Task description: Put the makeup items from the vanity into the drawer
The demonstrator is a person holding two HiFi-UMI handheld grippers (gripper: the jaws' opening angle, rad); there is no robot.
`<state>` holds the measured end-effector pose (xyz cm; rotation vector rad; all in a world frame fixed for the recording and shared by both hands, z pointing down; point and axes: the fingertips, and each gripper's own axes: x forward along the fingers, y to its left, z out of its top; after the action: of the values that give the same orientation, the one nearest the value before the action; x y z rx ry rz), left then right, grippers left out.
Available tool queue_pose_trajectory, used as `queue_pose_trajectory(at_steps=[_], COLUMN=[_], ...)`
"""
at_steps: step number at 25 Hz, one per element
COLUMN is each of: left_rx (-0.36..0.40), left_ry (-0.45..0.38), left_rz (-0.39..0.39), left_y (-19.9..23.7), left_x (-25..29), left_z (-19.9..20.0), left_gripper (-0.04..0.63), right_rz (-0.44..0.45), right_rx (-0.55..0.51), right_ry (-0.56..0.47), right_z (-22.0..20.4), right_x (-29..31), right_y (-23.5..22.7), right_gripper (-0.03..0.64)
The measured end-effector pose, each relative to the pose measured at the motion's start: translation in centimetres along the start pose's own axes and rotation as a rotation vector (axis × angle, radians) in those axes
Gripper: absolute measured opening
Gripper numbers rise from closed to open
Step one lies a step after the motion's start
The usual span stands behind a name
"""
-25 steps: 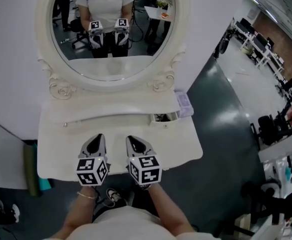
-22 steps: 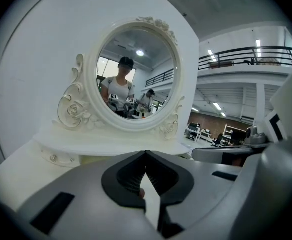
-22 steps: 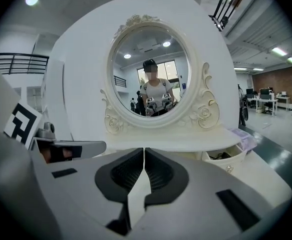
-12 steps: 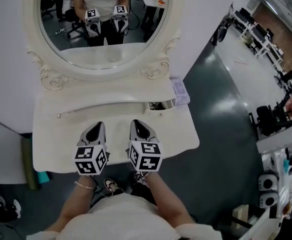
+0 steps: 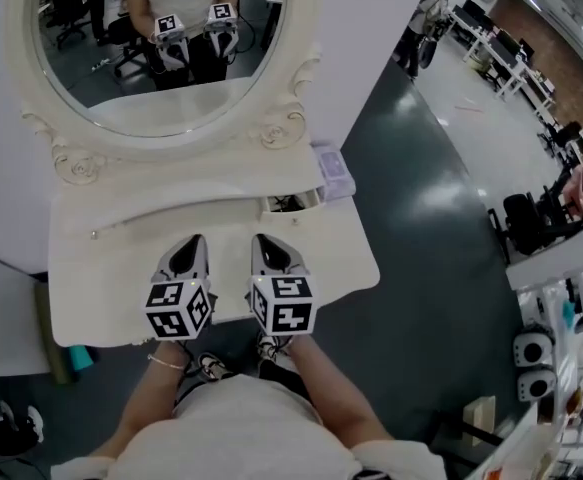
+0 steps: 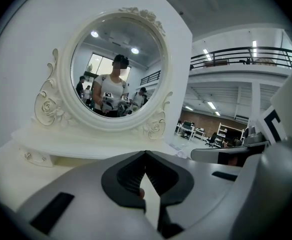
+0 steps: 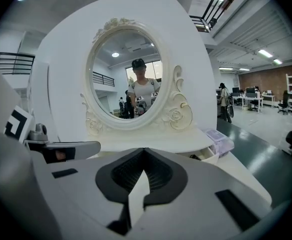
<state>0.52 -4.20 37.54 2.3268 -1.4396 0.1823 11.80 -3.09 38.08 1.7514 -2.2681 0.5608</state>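
Change: the cream carved vanity point(image 5: 101, 288) and its oval mirror point(image 5: 161, 38) have slid left in your head view. Your stance has shifted, but nothing on the vanity has moved, so the task is no further on.

Left gripper point(image 5: 188, 248): below the mirror, over the tabletop's front. Its fingers are pinched tip to tip and it carries nothing.

Right gripper point(image 5: 268, 248): just beside the left one. Its jaws are closing the last little way, tips meeting, with nothing between them.

Small open cream drawer point(image 5: 296, 203): below the mirror's right scroll, with dark items inside that are too small to name.

Translucent lilac case point(image 5: 333, 172): right of the mirror's base, just beside the drawer. It is likely the makeup item left to stow.

Obstacles: the tabletop between grippers and case looks bare. You must open the jaws before reaching.
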Motion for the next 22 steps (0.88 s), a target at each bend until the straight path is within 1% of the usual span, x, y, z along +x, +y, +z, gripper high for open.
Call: queue_pose_trajectory(at_steps=[3,11,22], left_rx=[-0.003,0.004,0.020], left_ry=[-0.002,-0.005,-0.004], left_rz=[0.020,0.046,0.058], left_y=[0.2,0.9,1.1], left_x=[0.1,0.1,0.2], left_z=[-0.1,0.3,0.7], left_gripper=[0.002,0.002,0.002], right_rz=[0.015,0.015,0.002], right_rx=[-0.030,-0.031,-0.037], right_ry=[0.012,0.009,0.011], right_z=[-0.1,0.3,0.6], right_x=[0.3,1.1,1.4], right_y=[0.0,-0.2,-0.6], right_gripper=[0.017,0.017,0.017])
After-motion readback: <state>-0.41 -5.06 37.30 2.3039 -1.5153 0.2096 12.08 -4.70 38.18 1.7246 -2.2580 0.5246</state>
